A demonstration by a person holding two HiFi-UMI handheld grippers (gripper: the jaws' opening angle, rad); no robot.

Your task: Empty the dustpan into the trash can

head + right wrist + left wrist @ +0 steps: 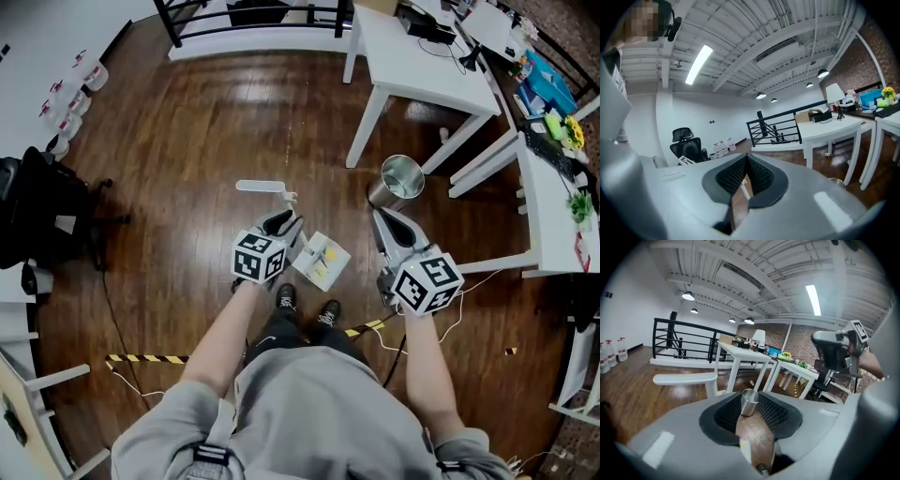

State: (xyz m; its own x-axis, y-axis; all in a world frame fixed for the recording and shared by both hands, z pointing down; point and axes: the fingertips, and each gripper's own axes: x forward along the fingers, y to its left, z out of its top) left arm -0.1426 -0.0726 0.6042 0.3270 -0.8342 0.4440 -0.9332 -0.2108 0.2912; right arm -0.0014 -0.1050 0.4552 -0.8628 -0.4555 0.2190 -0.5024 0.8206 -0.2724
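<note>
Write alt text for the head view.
From above, a person holds a left gripper and a right gripper over a wooden floor. A white dustpan sits beside the left one; a metal trash can stands beyond the right.

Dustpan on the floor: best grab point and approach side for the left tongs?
Grip the dustpan by its white crossbar handle atop the upright post. The bar lies level, off the floor, and is slim. I'd bring the left gripper in level from the person's side, tongs above and below the bar's free end, clear of the post.
</note>
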